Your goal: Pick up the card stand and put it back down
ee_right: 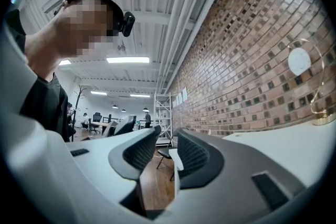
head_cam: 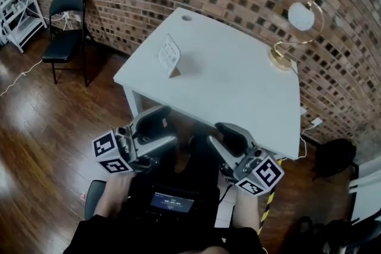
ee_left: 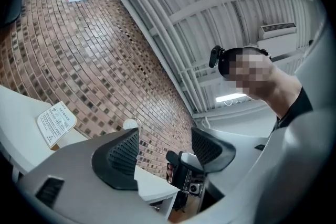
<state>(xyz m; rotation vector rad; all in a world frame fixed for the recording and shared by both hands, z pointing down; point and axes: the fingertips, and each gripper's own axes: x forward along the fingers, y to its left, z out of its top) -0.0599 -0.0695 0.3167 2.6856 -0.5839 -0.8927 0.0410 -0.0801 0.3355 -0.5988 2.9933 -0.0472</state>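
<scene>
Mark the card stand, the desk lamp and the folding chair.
card stand [head_cam: 169,54]: head view, on its printed card face.
desk lamp [head_cam: 301,16]: head view, on its white globe.
folding chair [head_cam: 66,8]: head view, on its backrest.

A person holds the left gripper [head_cam: 156,128] and the right gripper [head_cam: 223,143] low and close before the body, one in each hand; the left hand [head_cam: 116,190] and right hand [head_cam: 249,206] sit behind them; both grippers angle inward and slightly upward; each pair of jaws stands apart, nothing between them.
</scene>
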